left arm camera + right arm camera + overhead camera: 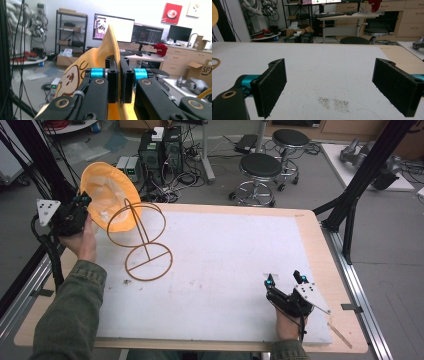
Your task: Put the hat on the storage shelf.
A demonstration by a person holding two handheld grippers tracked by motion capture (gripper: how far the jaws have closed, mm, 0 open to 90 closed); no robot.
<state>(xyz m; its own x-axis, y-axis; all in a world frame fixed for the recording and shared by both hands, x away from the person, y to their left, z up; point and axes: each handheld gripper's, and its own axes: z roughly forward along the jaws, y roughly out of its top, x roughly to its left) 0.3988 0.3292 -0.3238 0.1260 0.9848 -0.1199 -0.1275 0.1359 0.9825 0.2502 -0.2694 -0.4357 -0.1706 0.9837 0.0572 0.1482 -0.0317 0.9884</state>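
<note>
At about 9 o'clock in the high view we see the left claw [82,200] held up off the desk [320,245] edge, pinched tight on the rim of an orange cap [107,195]. In the left gripper view the claw [119,82] has its jaws pressed together with the cap [100,56] fabric sandwiched between them; a brown cartoon face print shows on the cloth. Just right of the cap, toward 10 o'clock on the white mat [225,265], stands a brown wire stand [145,240], its round base on the mat and its upper ring touching or overlapping the cap. At 5 o'clock the right claw [285,279] rests low near the desk's front edge, jaws wide apart with nothing between. In the right gripper view, the claw [329,87] frames bare mat [324,65] with a patch of dark specks.
</note>
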